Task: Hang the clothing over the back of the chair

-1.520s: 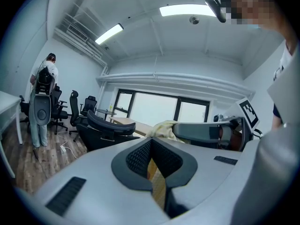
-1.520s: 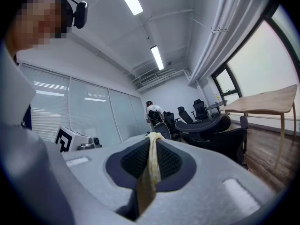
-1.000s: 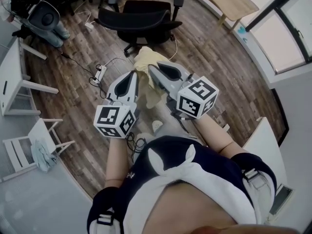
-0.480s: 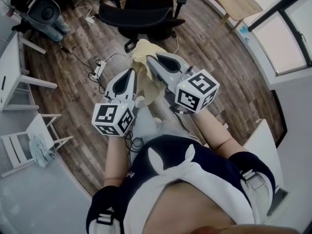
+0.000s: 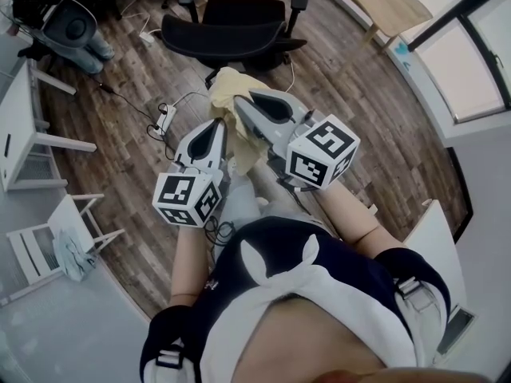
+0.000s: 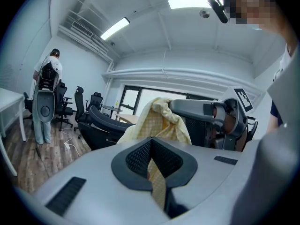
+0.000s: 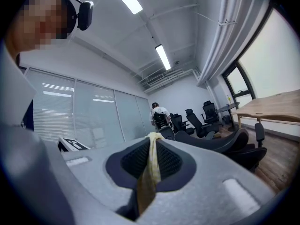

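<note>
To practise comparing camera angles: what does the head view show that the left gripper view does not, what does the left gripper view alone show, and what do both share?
Only the head view: a power strip on the plank floor, and a white folding chair with a cloth draped on it.

Only the left gripper view: ceiling light strips, and the left tool's jaws shut on a fold of the yellow clothing.

Both: that clothing, the right tool gripping it too, and the black office chair beyond.
</note>
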Action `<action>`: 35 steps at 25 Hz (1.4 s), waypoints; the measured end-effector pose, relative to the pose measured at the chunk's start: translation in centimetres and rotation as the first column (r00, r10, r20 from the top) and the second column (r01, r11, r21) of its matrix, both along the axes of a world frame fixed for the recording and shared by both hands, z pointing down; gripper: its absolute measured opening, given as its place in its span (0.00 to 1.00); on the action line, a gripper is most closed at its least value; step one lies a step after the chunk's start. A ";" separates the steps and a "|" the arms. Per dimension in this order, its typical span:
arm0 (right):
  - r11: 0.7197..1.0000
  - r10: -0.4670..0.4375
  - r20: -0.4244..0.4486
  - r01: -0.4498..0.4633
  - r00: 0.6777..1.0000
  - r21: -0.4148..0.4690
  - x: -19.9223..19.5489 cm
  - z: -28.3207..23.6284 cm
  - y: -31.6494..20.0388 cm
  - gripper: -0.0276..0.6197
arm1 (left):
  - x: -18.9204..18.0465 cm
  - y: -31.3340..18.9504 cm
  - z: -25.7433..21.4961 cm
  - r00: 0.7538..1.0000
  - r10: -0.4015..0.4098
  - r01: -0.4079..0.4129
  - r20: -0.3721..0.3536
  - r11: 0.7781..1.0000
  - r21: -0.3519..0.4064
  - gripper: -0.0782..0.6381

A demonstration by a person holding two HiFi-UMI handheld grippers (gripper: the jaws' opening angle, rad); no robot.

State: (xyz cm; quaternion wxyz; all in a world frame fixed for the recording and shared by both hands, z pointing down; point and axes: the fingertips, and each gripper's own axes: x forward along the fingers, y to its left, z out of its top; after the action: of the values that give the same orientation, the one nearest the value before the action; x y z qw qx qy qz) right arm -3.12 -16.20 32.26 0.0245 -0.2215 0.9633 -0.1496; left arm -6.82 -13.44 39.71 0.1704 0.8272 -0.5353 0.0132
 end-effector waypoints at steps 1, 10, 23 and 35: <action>1.000 -0.002 -0.001 0.002 1.000 0.002 -0.3 -0.1 -0.4 0.09 | -0.4 -0.4 -0.2 1.000 -0.002 0.002 0.002 1.000 0.002 0.12; 0.999 -0.018 0.018 0.017 1.000 0.027 -1.5 -1.9 -4.0 0.09 | -2.3 -3.6 -0.2 0.999 -0.029 0.029 0.019 1.000 0.004 0.12; 0.991 -0.041 0.055 0.034 0.998 0.127 -3.4 -7.0 -8.0 0.09 | -3.6 -6.3 -0.5 0.999 -0.028 0.027 0.019 1.000 0.010 0.12; 0.981 -0.029 0.067 0.016 0.997 0.192 -4.1 -9.6 -10.8 0.09 | -4.2 -7.5 0.1 1.000 -0.022 0.022 0.015 1.000 0.005 0.12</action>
State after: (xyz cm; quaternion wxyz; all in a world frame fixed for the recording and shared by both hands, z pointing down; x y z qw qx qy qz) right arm -7.25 -26.96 22.67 0.0776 -0.2018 0.9742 -0.0642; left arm -11.01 -20.90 39.85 0.1646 0.8215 -0.5457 0.0161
